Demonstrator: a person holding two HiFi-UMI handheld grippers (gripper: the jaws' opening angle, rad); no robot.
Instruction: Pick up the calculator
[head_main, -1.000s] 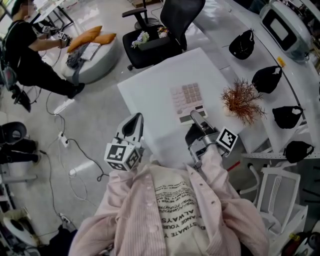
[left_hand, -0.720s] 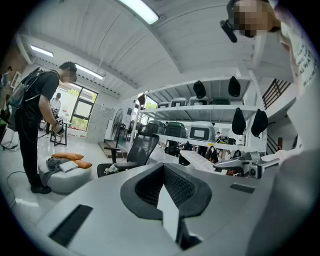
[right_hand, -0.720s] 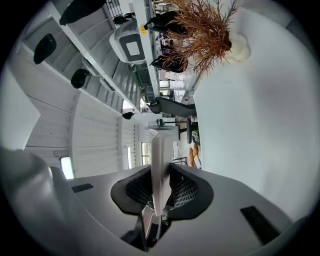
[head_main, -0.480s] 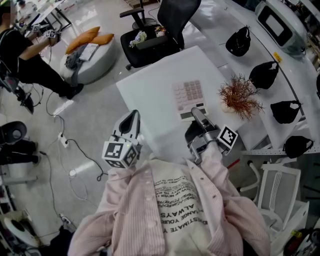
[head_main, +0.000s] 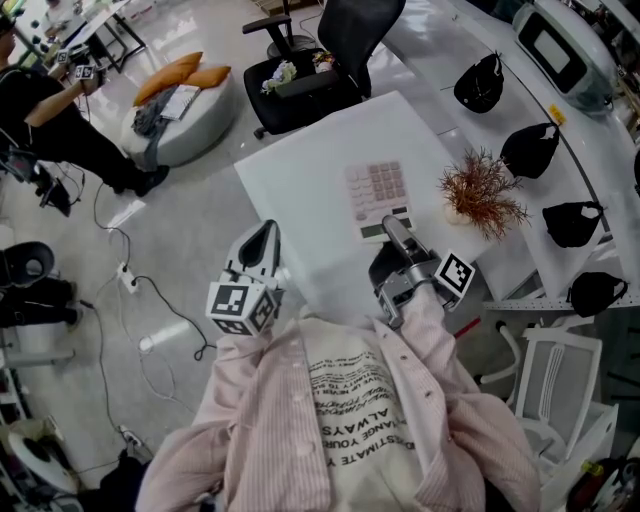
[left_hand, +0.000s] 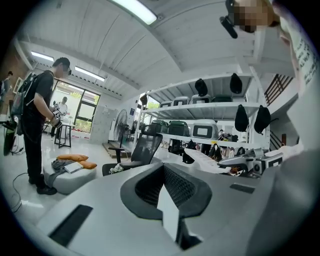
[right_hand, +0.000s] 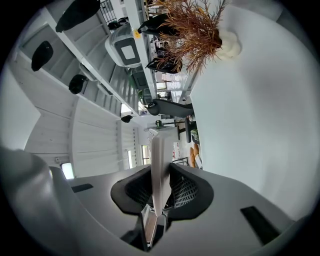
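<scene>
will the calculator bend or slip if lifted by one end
Probably stiff: the calculator reads as a straight thin slab between the jaws of the right gripper, with no sag. Likely light, being so thin. Gripped at its display end only, it may pivot or slip.

The right gripper (right_hand: 159, 197) has its jaws pressed on a thin white calculator (right_hand: 161, 155), seen edge-on. Beside the calculator spreads the white table (right_hand: 250, 130). Beyond the calculator a dried reddish-brown plant (right_hand: 192, 30) stands on the table, and farther off are a black office chair (right_hand: 167, 106) and black caps (right_hand: 42, 55).
</scene>
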